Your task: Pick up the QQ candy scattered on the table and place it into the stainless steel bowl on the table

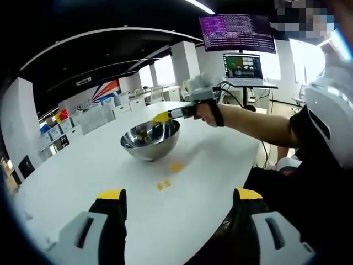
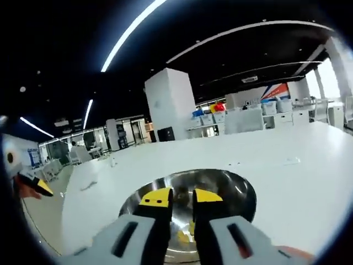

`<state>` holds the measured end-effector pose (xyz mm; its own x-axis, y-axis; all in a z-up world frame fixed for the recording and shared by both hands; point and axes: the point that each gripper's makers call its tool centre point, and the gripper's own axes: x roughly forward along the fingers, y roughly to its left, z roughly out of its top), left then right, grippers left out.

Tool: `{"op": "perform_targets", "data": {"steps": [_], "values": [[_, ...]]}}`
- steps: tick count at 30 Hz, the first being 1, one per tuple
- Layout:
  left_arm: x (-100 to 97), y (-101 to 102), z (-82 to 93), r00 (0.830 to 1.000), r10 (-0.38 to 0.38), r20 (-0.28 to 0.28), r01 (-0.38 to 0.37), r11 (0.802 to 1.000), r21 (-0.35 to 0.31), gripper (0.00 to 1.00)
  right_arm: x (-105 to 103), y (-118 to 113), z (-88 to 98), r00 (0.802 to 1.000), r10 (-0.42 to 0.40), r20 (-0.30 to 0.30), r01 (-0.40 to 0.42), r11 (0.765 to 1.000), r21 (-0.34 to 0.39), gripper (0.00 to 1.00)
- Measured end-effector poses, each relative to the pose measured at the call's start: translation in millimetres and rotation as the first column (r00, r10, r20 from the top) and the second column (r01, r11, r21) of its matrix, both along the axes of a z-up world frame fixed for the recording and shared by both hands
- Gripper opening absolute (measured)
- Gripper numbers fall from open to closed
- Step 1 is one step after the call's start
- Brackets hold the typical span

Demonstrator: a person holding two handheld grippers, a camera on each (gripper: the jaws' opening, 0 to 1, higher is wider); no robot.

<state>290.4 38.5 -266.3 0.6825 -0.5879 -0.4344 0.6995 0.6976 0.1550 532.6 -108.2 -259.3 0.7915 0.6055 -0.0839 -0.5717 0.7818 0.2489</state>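
Hovering over the stainless steel bowl (image 1: 150, 139) with the right claw (image 2: 181, 197), jaws nearly together with a thin gap; can't tell if a candy is pinched between them. From the left gripper view the right claw's yellow tip sits just above the bowl's far rim. Left claw (image 1: 179, 196) is released, jaws wide apart, held back near the table (image 1: 83, 176) edge, gripping nothing. Progress, as a judgement: partly done. Some yellowish pieces already lie inside the bowl in both views, count too blurred to call. Left on the table: QQ candy (image 1: 175, 166) just in front of the bowl, plus two smaller bits close together a little nearer the left claw, so three by my count. One bowl, two claws. Likely mid-drop now, then those three still to fetch.
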Motion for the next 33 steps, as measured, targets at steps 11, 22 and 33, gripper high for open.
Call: {"op": "perform_targets", "data": {"steps": [11, 22, 33], "values": [[2.3, 0.0, -1.0, 1.000, 0.006, -0.005, -0.006, 1.000, -0.001, 0.78, -13.5, -0.7, 22.4, 0.993, -0.006, 0.117, 0.015, 0.997, -0.081, 0.12], [7.9, 1.6, -2.7, 0.999, 0.030, -0.013, -0.029, 1.000, 0.005, 0.78, -52.6, -6.0, 62.6, 0.935, 0.015, 0.355, 0.075, 0.968, -0.239, 0.14], [9.9, -0.5, -6.4, 1.000, 0.023, -0.015, -0.023, 1.000, 0.007, 0.77, -124.8, 24.2, 76.9, 0.908, 0.182, 0.377, -0.085, 0.962, -0.259, 0.12]]}}
